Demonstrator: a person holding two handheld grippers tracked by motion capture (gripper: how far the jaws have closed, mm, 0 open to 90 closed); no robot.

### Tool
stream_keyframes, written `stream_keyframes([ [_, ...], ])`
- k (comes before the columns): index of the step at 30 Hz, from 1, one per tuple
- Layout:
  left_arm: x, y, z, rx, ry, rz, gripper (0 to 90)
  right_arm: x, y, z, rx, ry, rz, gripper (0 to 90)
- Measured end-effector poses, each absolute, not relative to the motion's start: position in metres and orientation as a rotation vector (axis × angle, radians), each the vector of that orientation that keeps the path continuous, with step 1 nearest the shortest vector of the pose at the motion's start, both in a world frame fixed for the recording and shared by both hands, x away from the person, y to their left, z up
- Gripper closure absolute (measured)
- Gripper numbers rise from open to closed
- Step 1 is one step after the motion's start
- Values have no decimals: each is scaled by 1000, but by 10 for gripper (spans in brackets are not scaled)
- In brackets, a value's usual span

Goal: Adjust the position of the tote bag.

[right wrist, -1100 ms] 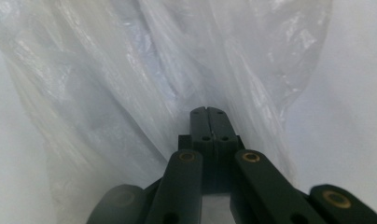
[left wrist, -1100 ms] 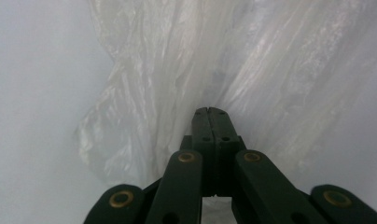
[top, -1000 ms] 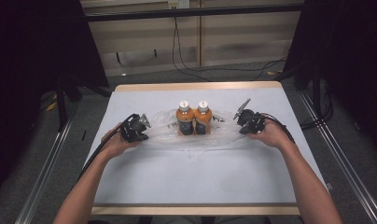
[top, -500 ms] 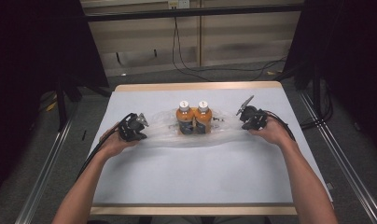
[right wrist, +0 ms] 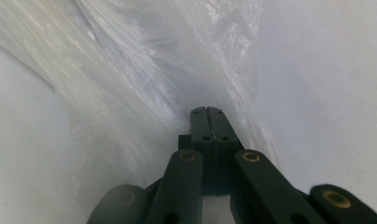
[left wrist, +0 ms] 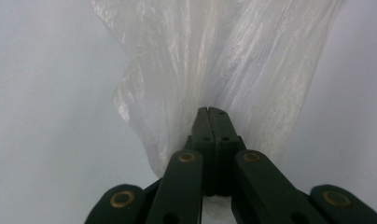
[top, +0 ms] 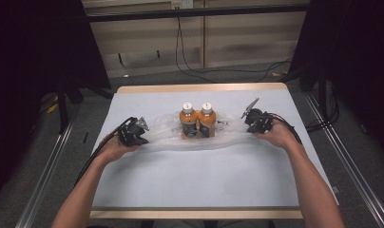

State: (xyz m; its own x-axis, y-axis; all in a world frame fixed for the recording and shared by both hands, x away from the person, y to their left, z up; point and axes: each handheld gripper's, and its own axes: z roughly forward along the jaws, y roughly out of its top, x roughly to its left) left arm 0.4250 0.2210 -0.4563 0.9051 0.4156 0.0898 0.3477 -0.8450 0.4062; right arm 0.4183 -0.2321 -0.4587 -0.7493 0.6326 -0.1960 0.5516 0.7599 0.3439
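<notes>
Two orange bottles (top: 188, 121) (top: 207, 120) with white caps stand side by side at the table's middle, wrapped low down in a clear plastic bag (top: 167, 131). The bag stretches left and right between my hands. My left gripper (top: 143, 131) is shut on the bag's left end; in the left gripper view its jaws (left wrist: 209, 111) pinch the gathered film (left wrist: 214, 56). My right gripper (top: 247, 121) is shut on the right end, and the right gripper view shows its jaws (right wrist: 208, 110) closed on crumpled plastic (right wrist: 144, 79).
The table has a pale blue-white top (top: 204, 175) with a wooden edge (top: 199, 88) at the back. Black cables (top: 100, 149) trail from each gripper along the forearms. Dark stands and metal rails (top: 351, 166) flank the table on the floor.
</notes>
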Motion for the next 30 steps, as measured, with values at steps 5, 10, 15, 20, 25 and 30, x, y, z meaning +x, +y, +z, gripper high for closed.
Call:
stream_keyframes([
  [5,422,226,-459,2628,589,246,900,416,-231,-459,922,2654,384,900],
  [10,421,227,-459,2613,609,251,900,417,-230,-458,932,2651,396,900],
  [15,421,228,-455,2532,625,242,900,414,-230,-451,963,2639,518,900],
  [20,414,227,-448,2415,623,238,900,407,-232,-443,983,2588,741,900],
  [25,403,227,-441,2277,640,225,900,401,-235,-442,999,2546,881,900],
  [30,392,222,-435,2252,611,246,900,394,-232,-434,979,2505,980,900],
])
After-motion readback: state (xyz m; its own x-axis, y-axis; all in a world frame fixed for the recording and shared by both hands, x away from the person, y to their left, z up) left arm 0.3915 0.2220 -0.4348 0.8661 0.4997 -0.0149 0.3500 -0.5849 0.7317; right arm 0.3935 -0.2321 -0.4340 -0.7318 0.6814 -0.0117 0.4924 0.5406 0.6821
